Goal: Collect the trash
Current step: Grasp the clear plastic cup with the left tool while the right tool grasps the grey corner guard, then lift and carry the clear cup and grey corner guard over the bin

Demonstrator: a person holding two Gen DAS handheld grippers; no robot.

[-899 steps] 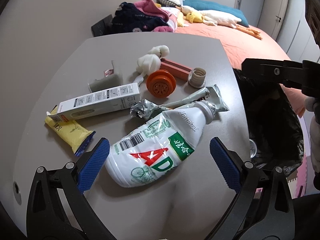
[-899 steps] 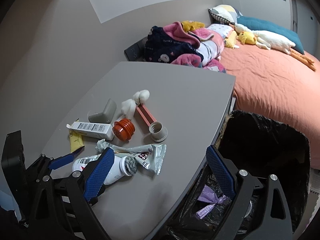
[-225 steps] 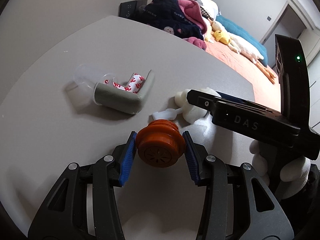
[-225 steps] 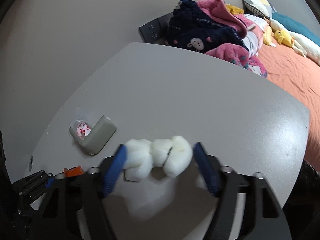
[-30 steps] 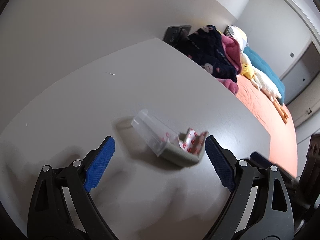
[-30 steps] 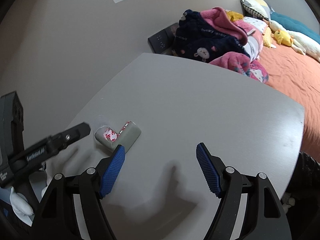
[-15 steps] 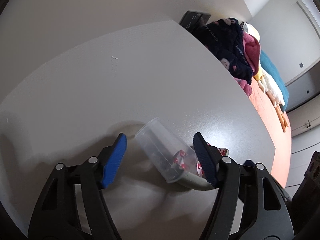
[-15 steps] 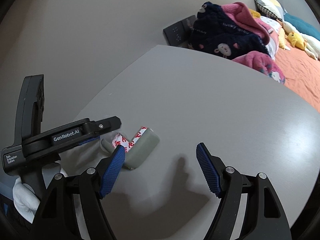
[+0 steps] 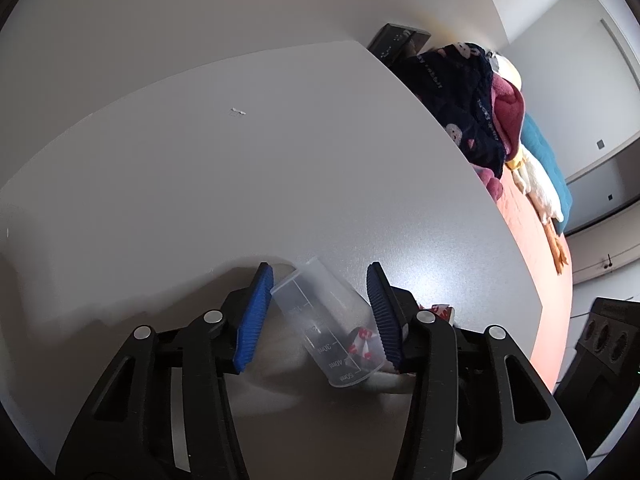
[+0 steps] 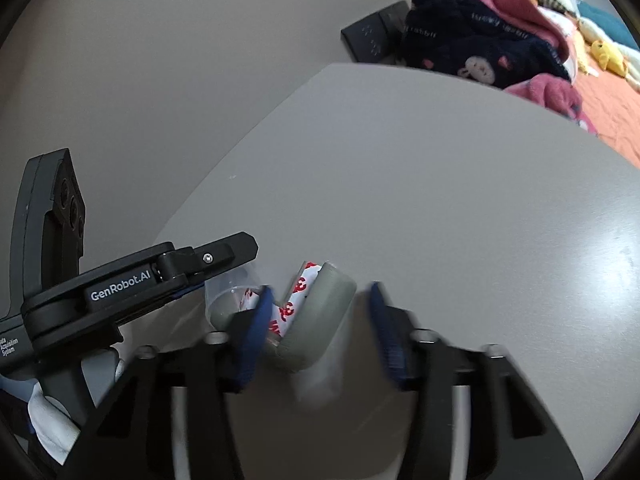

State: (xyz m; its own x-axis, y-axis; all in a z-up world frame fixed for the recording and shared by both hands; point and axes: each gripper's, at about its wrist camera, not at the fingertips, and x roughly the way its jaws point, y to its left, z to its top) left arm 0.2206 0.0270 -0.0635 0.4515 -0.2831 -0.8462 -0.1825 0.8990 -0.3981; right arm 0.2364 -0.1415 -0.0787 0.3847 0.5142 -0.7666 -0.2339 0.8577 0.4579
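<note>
Trash remaining in sight amounts to two pieces lying together near the front of the grey table [image 9: 280,160]: a clear measuring cup [image 9: 324,328] on its side and a grey corner guard [image 10: 316,320] with red-and-white backing paper.

Left wrist view: the left gripper [image 9: 320,314] straddles the cup, its blue pads narrowed to roughly the cup's width. The right pad appears to touch the wall; at the left pad contact cannot be confirmed, so a firm hold is not established. The cup sits on the table. Apart from a tiny white speck, the rest of the surface in view carries no litter.

Right wrist view: the right gripper [image 10: 318,320] brackets the corner guard, fingers moderately apart. A gap shows at the right pad; the frame is blurred here. No bin appears in either view.

Assessment: collection looks nearly complete; both last pieces are yet to be lifted and binned.
</note>
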